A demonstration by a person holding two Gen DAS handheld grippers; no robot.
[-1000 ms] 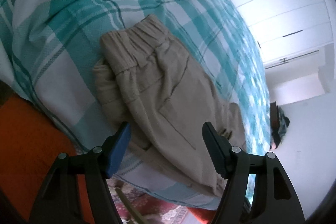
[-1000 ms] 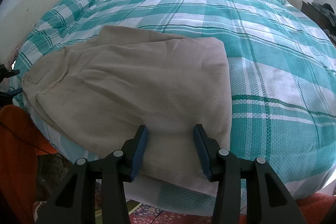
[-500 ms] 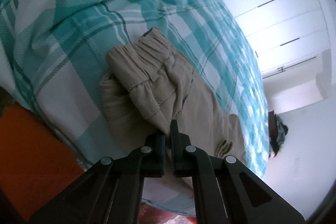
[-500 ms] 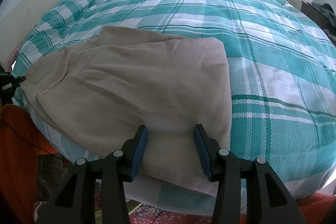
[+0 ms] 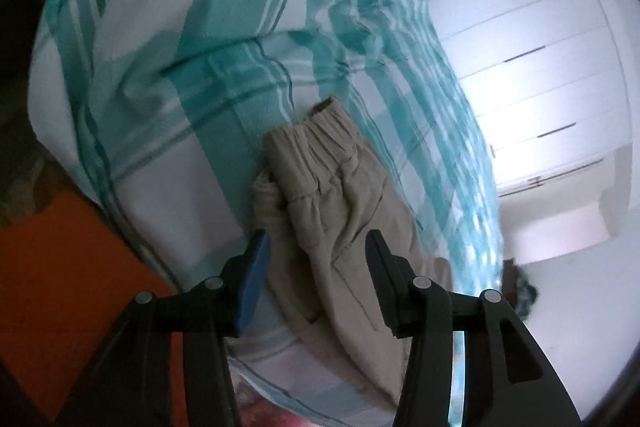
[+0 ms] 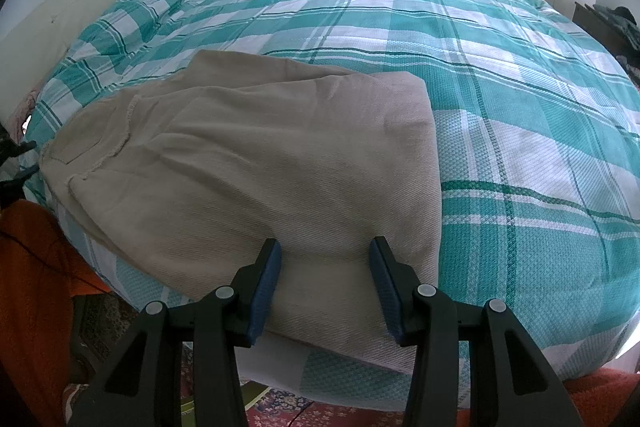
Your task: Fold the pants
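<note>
Both wide apart — left gripper [image 5: 316, 247] and right gripper [image 6: 325, 257] — above folded pants [image 6: 260, 163].

Left wrist view rolled sideways, close over the waistband end of the pants [image 5: 340, 211] at the bed [image 5: 160, 107] edge, wardrobe doors [image 5: 520, 67] beyond, right wrist view level, low at the bed's near edge, facing across it, both share pants and checked cover.

Beige pants [image 6: 256, 163] lie folded flat near the bed's edge
</note>
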